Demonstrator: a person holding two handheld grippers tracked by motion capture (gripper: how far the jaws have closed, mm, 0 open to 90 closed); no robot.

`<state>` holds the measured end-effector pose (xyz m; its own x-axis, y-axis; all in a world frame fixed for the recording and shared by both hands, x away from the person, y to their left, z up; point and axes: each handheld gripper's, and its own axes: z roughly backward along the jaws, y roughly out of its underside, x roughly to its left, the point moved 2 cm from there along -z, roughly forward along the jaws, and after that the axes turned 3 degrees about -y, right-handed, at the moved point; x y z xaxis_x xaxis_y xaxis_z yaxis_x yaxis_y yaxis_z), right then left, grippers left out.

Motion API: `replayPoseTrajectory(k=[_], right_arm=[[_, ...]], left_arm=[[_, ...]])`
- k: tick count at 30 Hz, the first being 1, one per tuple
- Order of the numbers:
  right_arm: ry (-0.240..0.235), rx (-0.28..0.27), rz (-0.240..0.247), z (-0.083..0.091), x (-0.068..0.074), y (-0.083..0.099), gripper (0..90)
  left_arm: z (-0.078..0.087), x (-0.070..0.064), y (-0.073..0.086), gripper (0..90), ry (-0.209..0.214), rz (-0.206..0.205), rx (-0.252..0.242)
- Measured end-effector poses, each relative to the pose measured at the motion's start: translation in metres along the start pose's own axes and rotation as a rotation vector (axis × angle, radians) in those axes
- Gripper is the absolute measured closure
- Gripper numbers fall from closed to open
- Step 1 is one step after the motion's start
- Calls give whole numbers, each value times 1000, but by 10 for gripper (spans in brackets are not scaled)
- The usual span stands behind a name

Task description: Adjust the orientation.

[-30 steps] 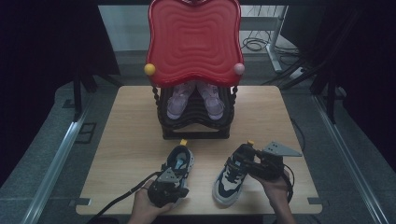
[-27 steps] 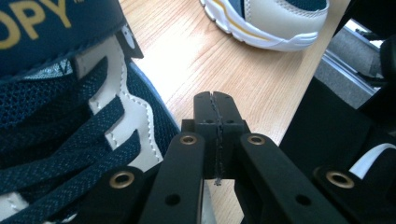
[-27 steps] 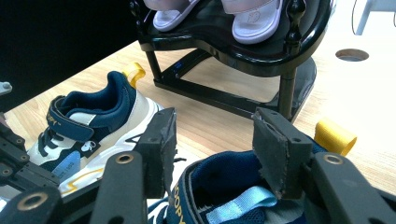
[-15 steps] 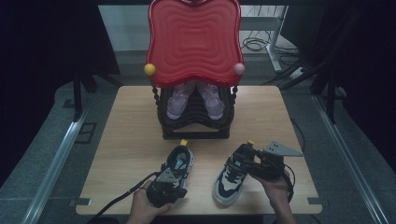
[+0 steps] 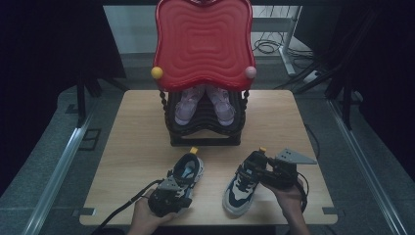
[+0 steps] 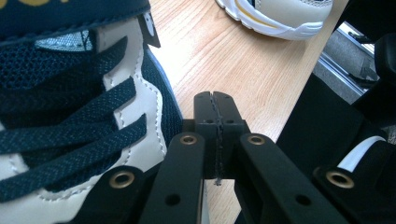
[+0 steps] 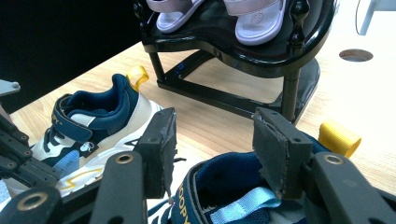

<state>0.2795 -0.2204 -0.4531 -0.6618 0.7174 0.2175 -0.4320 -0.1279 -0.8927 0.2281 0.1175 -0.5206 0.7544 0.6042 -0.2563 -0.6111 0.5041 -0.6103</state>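
While the right sneaker (image 5: 243, 182) lies on the desk (image 5: 132, 137) with its long axis running toward the shoe rack (image 5: 204, 128), the right gripper (image 7: 212, 147) hangs spread wide directly over its heel opening. The left gripper (image 6: 215, 116) is clenched on nothing beside the left sneaker (image 5: 183, 174). I count two sneakers, two sandals (image 5: 186, 105) on the rack

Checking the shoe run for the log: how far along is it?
Done: pink sandals sit on the black rack under its red lid. In hand: both sneakers are on the table; the right gripper is open over the right sneaker, the left gripper shut beside the left sneaker, gripping nothing. Left, probably: racking both sneakers.
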Motion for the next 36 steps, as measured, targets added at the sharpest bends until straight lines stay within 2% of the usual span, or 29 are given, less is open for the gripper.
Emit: replayPoseTrajectory(k=[22,36], right_arm=[[3,6,1,-1,0,1,496],[8,2,-3,0,-3,1,497]], left_arm=[[15,20,12,900,-6,47,-8],[23,34,16,900,-28,67,-23]])
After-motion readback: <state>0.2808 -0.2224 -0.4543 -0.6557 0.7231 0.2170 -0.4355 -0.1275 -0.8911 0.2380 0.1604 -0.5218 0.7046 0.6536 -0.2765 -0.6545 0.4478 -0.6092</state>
